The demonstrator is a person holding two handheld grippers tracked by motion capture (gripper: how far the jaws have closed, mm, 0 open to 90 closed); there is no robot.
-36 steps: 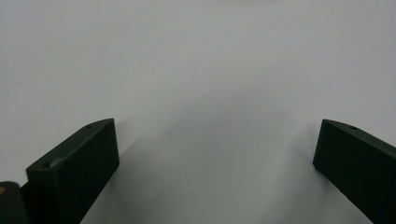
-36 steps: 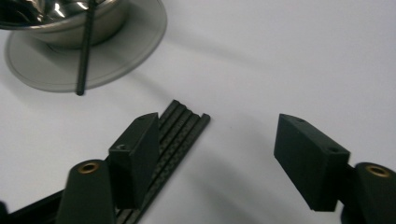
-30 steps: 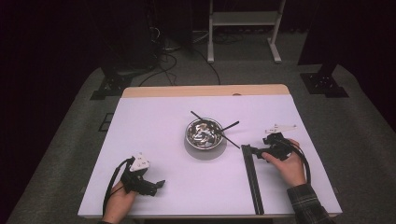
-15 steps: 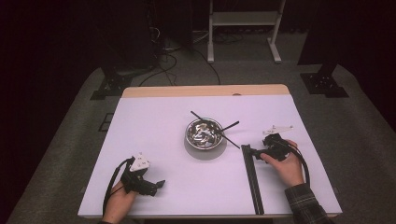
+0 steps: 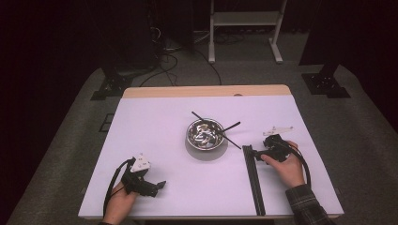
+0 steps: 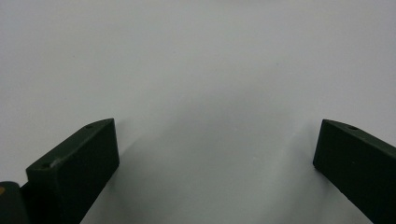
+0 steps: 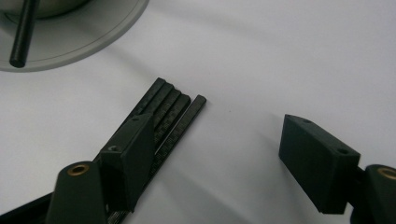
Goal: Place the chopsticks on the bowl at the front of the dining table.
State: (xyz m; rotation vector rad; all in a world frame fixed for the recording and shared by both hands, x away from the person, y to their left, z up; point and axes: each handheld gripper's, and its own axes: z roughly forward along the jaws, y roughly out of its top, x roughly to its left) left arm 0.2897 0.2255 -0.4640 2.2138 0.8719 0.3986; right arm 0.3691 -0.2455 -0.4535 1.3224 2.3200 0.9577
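White worktop (image 5: 155, 122) carrying a steel bowl (image 5: 205, 133) at centre, perhaps holding cutlery. A bundle of black strips (image 5: 253, 180) lies right of it. Right claw (image 7: 215, 140) open, one jaw over the strips' end; left claw (image 6: 215, 149) open above bare surface.

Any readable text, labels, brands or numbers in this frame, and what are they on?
None can be read. The black rods, the metal bowl, the white table and the fingers of both grippers carry no visible lettering. The grey plate on the left gripper shows small dark marks, too small to read.
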